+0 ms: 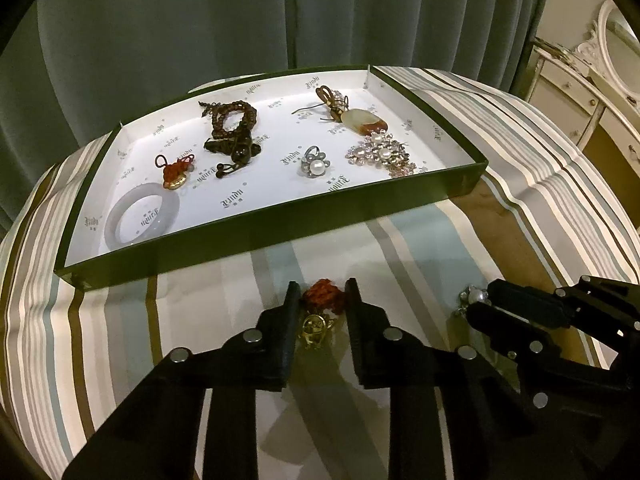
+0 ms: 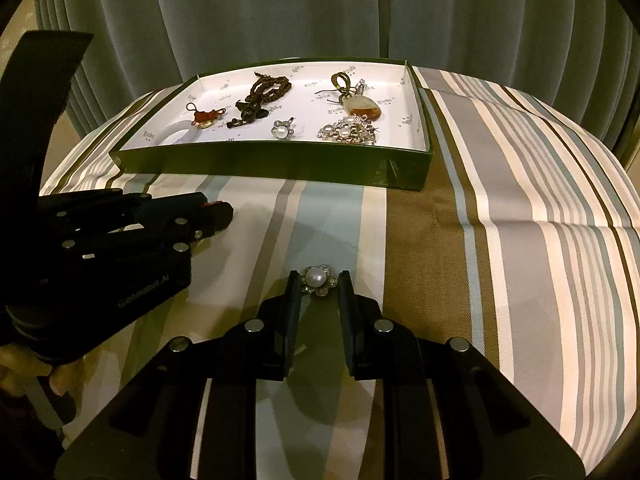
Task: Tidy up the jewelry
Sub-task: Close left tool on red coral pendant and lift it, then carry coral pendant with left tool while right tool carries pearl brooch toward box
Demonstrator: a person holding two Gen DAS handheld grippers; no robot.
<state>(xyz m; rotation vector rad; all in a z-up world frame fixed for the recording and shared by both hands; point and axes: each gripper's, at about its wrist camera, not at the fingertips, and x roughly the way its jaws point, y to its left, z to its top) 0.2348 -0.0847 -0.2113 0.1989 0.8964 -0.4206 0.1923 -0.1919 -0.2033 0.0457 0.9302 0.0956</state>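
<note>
though unlifted, pearl flower ring (image 2: 319, 280) between right hand-held gripper (image 2: 319, 285)

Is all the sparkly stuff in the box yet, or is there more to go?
Nearly! Six pieces already lie in the green box. Two wait on the striped cloth: a red knot charm between the left gripper fingers, and a pearl flower ring between the right gripper fingers. Neither is lifted.

Bare striped cloth (image 2: 500, 208) lies right of the tray (image 2: 280, 160); its front wall blocks low passage.
</note>
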